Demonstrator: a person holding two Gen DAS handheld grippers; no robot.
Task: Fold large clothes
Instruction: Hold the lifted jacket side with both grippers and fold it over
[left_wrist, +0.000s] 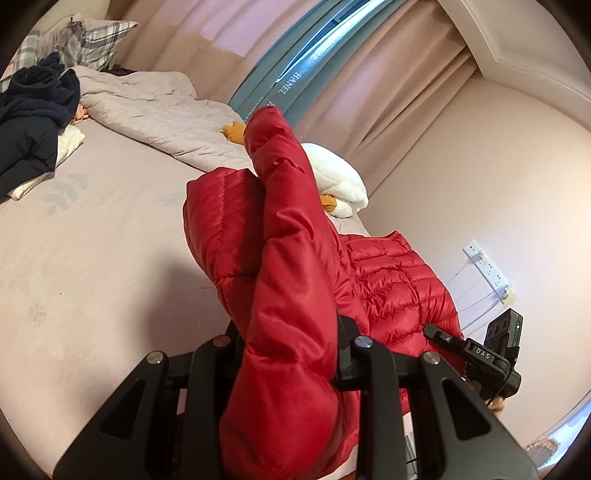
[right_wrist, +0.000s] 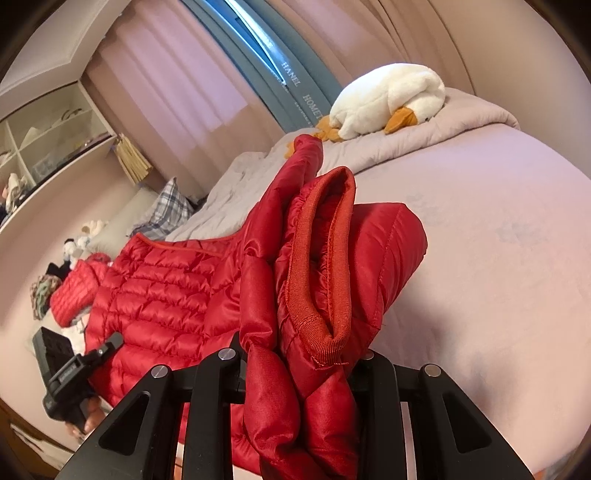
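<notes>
A red quilted puffer jacket (left_wrist: 399, 280) lies on the bed's pale pink sheet (left_wrist: 92, 258). My left gripper (left_wrist: 291, 343) is shut on a thick smooth fold of it, which rises up and away between the black fingers (left_wrist: 347, 339). In the right wrist view the jacket's quilted body (right_wrist: 155, 291) spreads to the left. My right gripper (right_wrist: 299, 358) is shut on a bunched part with a ribbed red edge (right_wrist: 332, 266). The fabric hides both pairs of fingertips. The two grippers hold the jacket at opposite sides, lifted off the sheet.
A white plush goose (right_wrist: 384, 99) and a rumpled grey quilt (left_wrist: 155, 114) lie at the bed's far side by the curtains. Dark navy clothes (left_wrist: 33, 110) and a plaid pillow (left_wrist: 92, 37) sit at the far left. A power strip (left_wrist: 487, 269) hangs on the wall, and open shelves (right_wrist: 44, 136) stand beyond.
</notes>
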